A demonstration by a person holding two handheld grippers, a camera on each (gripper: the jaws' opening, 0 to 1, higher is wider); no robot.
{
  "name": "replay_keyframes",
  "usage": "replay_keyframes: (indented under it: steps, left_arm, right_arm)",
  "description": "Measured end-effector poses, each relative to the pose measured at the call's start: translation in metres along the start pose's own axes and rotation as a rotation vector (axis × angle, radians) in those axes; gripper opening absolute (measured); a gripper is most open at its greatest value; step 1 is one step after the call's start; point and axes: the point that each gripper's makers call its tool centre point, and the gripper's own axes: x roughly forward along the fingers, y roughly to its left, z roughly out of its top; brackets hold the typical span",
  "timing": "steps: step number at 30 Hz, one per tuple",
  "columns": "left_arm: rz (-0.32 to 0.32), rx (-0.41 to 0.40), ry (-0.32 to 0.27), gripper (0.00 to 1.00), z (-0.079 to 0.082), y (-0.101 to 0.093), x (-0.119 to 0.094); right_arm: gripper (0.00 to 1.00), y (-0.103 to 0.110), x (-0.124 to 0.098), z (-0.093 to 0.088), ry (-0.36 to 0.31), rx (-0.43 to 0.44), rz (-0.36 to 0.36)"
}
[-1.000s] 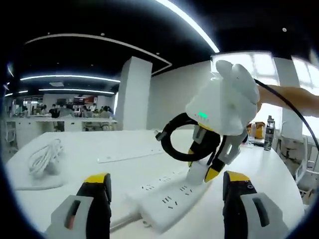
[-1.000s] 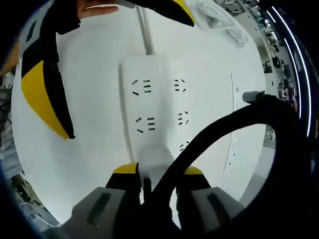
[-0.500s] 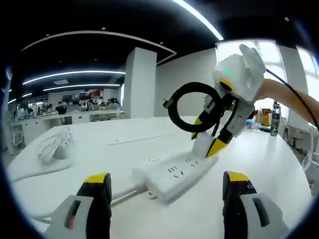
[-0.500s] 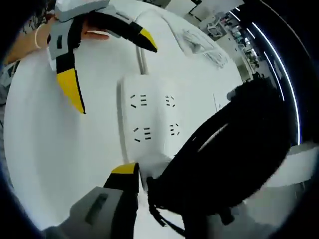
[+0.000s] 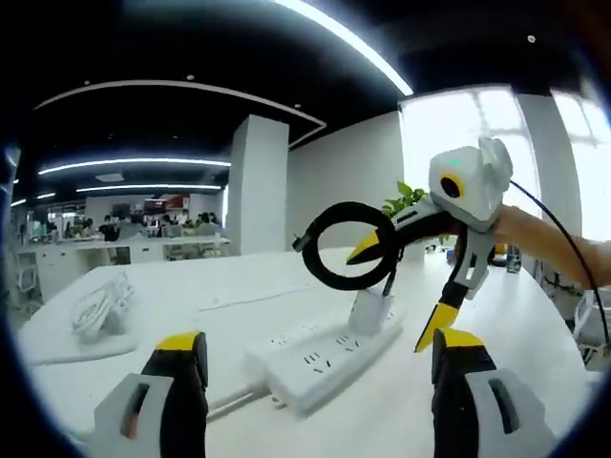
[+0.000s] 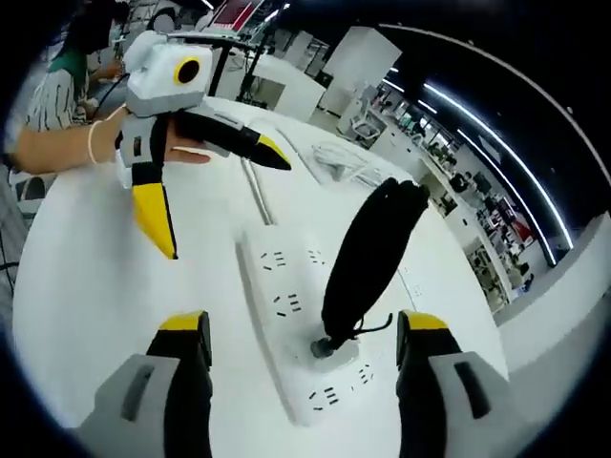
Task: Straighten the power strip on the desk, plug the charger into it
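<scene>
Looking along the left gripper (image 5: 310,401), jaws spread and empty, the charger (image 5: 368,312) now stands in the power strip (image 5: 320,353) on the desk (image 5: 535,382); the right gripper (image 5: 406,286), which pinched it a second ago, has let go. Right gripper view: jaws spread, coiled cable (image 6: 368,258) upright, plug apparently seated

Open office: white pillar (image 5: 256,186), bright window (image 5: 458,129), ceiling light strips (image 5: 134,162).
</scene>
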Motion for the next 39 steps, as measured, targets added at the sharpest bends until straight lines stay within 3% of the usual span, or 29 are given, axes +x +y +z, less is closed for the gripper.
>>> replay_keyframes:
  steps: [4, 6, 8, 12, 14, 19, 22, 26, 29, 31, 36, 39]
  left_arm:
    - [-0.008, 0.085, -0.051, 0.99, 0.012, -0.009, -0.009]
    - [-0.013, 0.117, -0.048, 0.99, 0.009, -0.013, -0.013]
    - [-0.058, 0.147, -0.043, 0.99, 0.005, -0.021, -0.017]
    - [-0.098, 0.077, -0.166, 0.99, 0.012, -0.031, -0.024]
    - [-0.084, 0.071, -0.152, 0.99, 0.007, -0.028, -0.023]
    - [0.024, 0.078, -0.044, 0.99, -0.015, -0.007, -0.013]
    - [0.081, 0.103, 0.021, 0.99, -0.027, 0.005, -0.008]
    - [0.112, 0.127, 0.068, 0.89, -0.036, 0.012, -0.002]
    - [0.113, 0.085, 0.104, 0.87, -0.044, 0.015, 0.003]
    - [0.128, 0.053, 0.159, 0.84, -0.054, 0.019, 0.004]
    - [0.136, 0.077, 0.159, 0.75, -0.055, 0.018, 0.006]
    - [0.137, 0.132, 0.168, 0.59, -0.057, 0.015, 0.007]
  right_arm:
    - [0.94, -0.004, -0.011, 0.002, -0.116, 0.016, -0.093]
    - [1.0, -0.005, -0.017, -0.001, -0.156, 0.018, -0.145]
    - [1.0, -0.004, -0.024, -0.004, -0.211, 0.049, -0.183]
    - [1.0, -0.005, -0.032, -0.016, -0.332, 0.21, -0.229]
    - [1.0, -0.008, -0.033, -0.027, -0.347, 0.25, -0.252]
    - [1.0, -0.019, -0.03, -0.055, -0.348, 0.342, -0.303]
    - [1.0, -0.013, -0.021, -0.069, -0.332, 0.399, -0.26]
    - [1.0, -0.007, -0.007, -0.09, -0.268, 0.421, -0.216]
    - [0.99, -0.017, -0.012, -0.087, -0.317, 0.495, -0.232]
    - [0.96, -0.015, -0.013, -0.088, -0.318, 0.507, -0.232]
    - [0.85, -0.007, -0.006, -0.093, -0.276, 0.525, -0.215]
    - [0.78, -0.007, -0.006, -0.09, -0.286, 0.542, -0.22]
